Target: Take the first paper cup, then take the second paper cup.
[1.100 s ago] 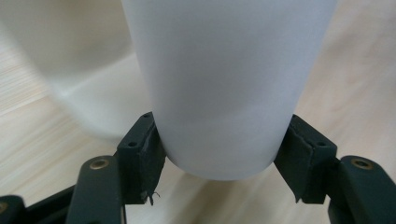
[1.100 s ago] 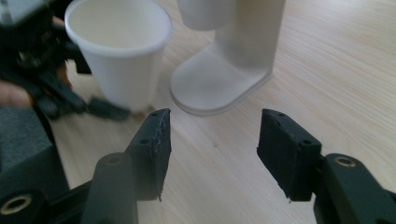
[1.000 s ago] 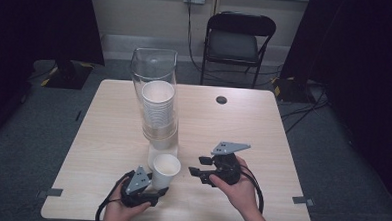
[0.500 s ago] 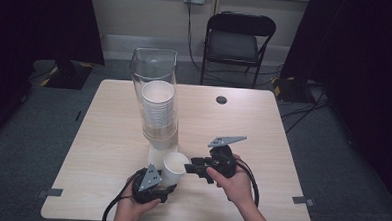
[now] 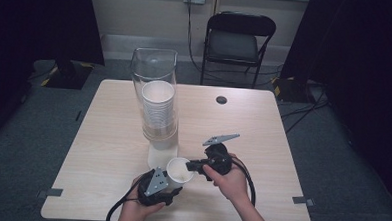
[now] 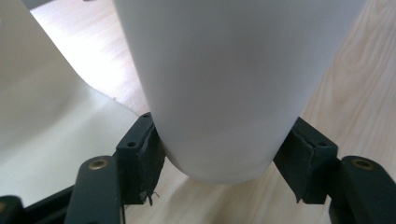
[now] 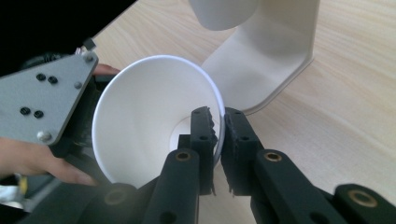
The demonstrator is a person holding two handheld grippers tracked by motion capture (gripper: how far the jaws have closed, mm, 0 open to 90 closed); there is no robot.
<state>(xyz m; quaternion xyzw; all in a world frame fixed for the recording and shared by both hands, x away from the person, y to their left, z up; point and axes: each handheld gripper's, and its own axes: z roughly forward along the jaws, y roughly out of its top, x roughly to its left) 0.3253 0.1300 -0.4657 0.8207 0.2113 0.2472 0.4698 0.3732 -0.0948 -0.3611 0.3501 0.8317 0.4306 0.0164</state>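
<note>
Paper cup (image 5: 179, 170) sits near the worktop's front edge, just before the dispenser (image 5: 159, 109). Left gripper (image 6: 219, 158) has its jaws clamped around the base; right gripper (image 7: 218, 130) pinches the rim. Judged step: handover; next, one gripper must let go.

Table (image 5: 107, 151): pale wood-grain top, smooth, low sheen. Cup (image 7: 140, 116): white paper, matt, thin rolled rim. Dispenser tube (image 5: 154, 83): clear glossy plastic; its base (image 7: 266, 60) cream plastic, smooth satin. Jaw pads: black rubbery, frayed edges. Gripper plate (image 7: 42, 100): grey matt metal.
</note>
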